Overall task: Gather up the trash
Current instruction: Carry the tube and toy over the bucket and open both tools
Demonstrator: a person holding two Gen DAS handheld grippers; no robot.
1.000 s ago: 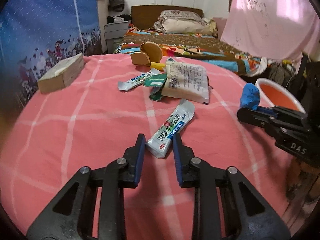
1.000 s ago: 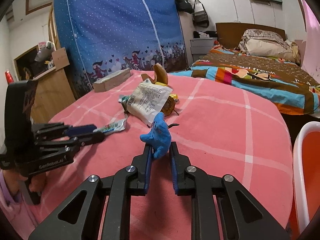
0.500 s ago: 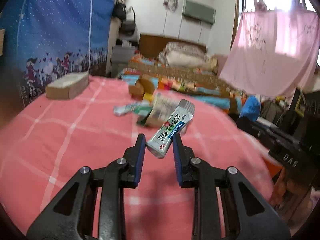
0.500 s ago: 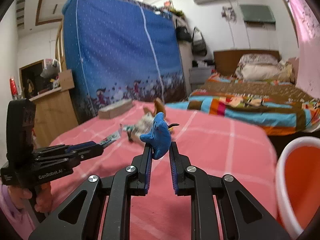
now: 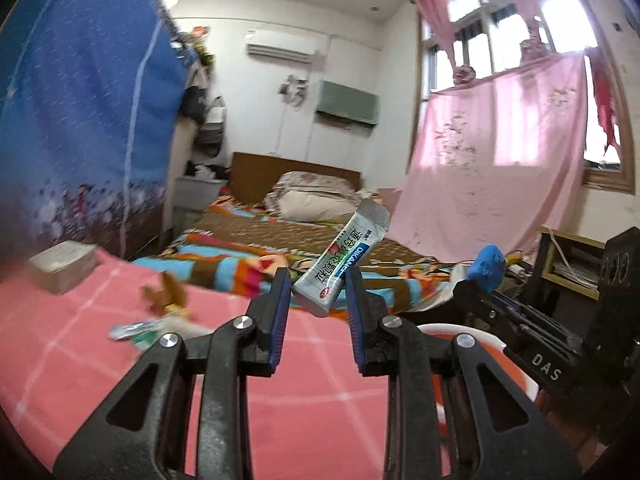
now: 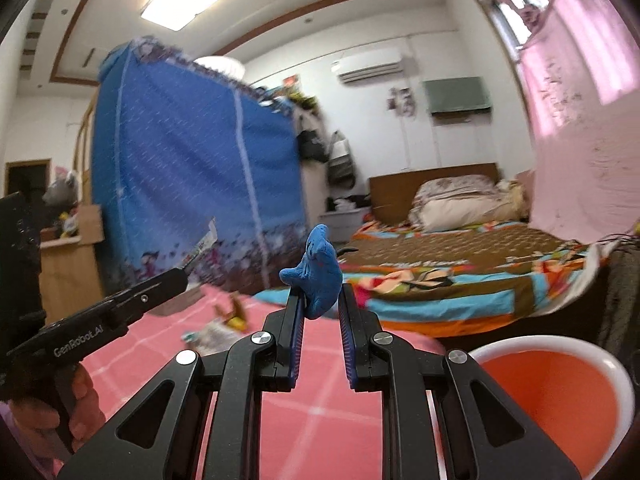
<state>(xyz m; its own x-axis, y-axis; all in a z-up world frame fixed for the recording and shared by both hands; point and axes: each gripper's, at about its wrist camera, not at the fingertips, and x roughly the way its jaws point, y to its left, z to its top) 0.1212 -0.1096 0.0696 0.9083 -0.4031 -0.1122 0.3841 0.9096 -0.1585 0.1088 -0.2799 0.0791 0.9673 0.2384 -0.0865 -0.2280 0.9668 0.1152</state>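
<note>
My left gripper (image 5: pixel 318 282) is shut on a white and blue sachet (image 5: pixel 344 258), held tilted in the air above the pink tablecloth (image 5: pixel 100 360). My right gripper (image 6: pixel 320 294) is shut on a crumpled blue scrap (image 6: pixel 318 272), also lifted off the table. In the left wrist view the right gripper (image 5: pixel 476 280) shows at the right with the blue scrap (image 5: pixel 488 268) at its tip. In the right wrist view the left gripper (image 6: pixel 180 276) shows at the left, a hand (image 6: pixel 84 396) holding it. An orange bin with a white rim (image 6: pixel 560 396) stands low at the right.
More wrappers (image 5: pixel 152 328) and a brown scrap (image 5: pixel 166 294) lie on the pink cloth (image 6: pixel 320 400), with a tan box (image 5: pixel 64 266) at its far left edge. Behind are a bed with a striped cover (image 5: pixel 240 256), a blue wardrobe (image 6: pixel 192 184) and a pink curtain (image 5: pixel 500 160).
Both grippers rose off the table and tilted up to near level, carrying the sachet and the blue scrap. The orange bin now sits closer below the right gripper.
</note>
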